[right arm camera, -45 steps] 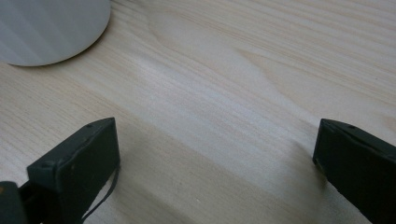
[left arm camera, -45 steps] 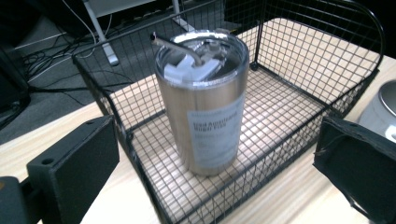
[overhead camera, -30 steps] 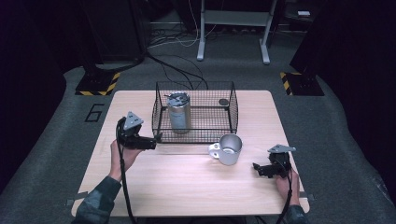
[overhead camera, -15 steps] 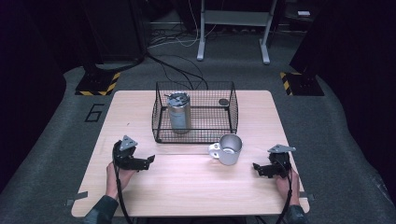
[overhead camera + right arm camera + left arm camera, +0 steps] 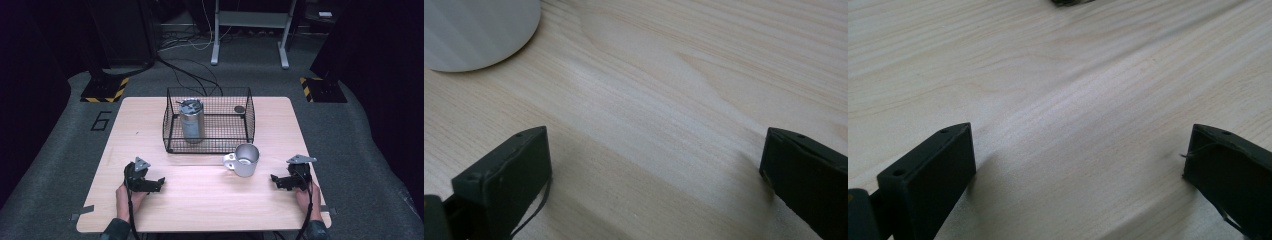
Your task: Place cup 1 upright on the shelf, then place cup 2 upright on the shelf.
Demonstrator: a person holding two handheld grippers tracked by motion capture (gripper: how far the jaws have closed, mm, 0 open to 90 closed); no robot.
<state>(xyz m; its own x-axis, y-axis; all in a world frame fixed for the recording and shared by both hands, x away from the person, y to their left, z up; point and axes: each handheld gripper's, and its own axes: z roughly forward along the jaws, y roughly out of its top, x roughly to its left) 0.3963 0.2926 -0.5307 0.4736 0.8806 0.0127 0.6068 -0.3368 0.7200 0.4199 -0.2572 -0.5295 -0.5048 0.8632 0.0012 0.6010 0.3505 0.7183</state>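
Observation:
A black wire basket (image 5: pixel 247 117) stands at the back middle of the wooden table (image 5: pixel 200 200). Inside it, at its left, a metal canister (image 5: pixel 191 122) stands upright; a small dark disc (image 5: pixel 239 109) lies at its far right. A metal mug (image 5: pixel 244 160) sits just in front of the basket's right corner, and its base (image 5: pixel 474 30) shows in the right gripper view. My left gripper (image 5: pixel 159 183) rests low on the table at the front left, open and empty (image 5: pixel 1078 170). My right gripper (image 5: pixel 274 180) rests at the front right, open and empty (image 5: pixel 654 170), a short way right of the mug.
Bare tabletop lies between the two grippers. Beyond the table are a dark floor, cables (image 5: pixel 195 75), a metal stand's legs (image 5: pixel 250 30) and two yellow-black striped floor blocks (image 5: pixel 105 89).
My left gripper has drawn back from beside the basket's left front corner to the table's front left and dropped low. The right gripper has stayed put.

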